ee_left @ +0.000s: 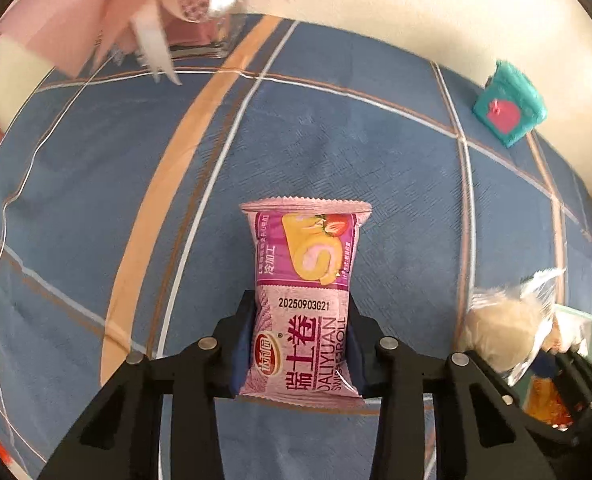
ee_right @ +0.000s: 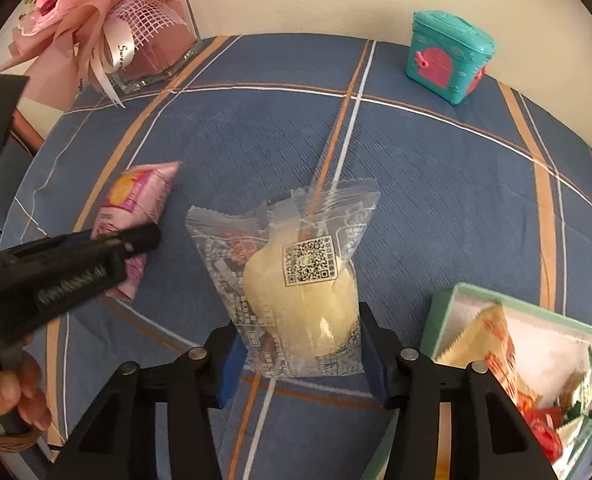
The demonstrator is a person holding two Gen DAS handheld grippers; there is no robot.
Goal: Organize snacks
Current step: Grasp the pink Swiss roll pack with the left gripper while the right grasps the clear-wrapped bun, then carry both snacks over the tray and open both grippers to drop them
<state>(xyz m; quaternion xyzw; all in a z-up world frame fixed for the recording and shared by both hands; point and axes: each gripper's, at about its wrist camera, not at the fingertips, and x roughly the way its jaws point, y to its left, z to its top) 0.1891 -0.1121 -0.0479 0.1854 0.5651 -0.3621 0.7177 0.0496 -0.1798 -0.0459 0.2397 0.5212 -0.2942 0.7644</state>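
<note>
My left gripper (ee_left: 300, 344) is shut on a pink swiss roll packet (ee_left: 304, 276), held above the blue plaid tablecloth (ee_left: 116, 200). The packet (ee_right: 136, 204) and the left gripper (ee_right: 142, 236) also show at the left of the right wrist view. My right gripper (ee_right: 300, 344) is shut on a clear packet with a pale yellow pastry (ee_right: 296, 280), also held over the cloth. That packet shows at the lower right of the left wrist view (ee_left: 508, 320). A mint green box (ee_right: 448, 312) with several snack packets inside sits at the lower right.
A pink flower bouquet (ee_right: 108, 4) stands in a square glass vase (ee_right: 156, 68) at the back left. A teal toy house with a pink door (ee_right: 448, 56) stands at the back right, also in the left wrist view (ee_left: 508, 108). A cream wall runs behind the table.
</note>
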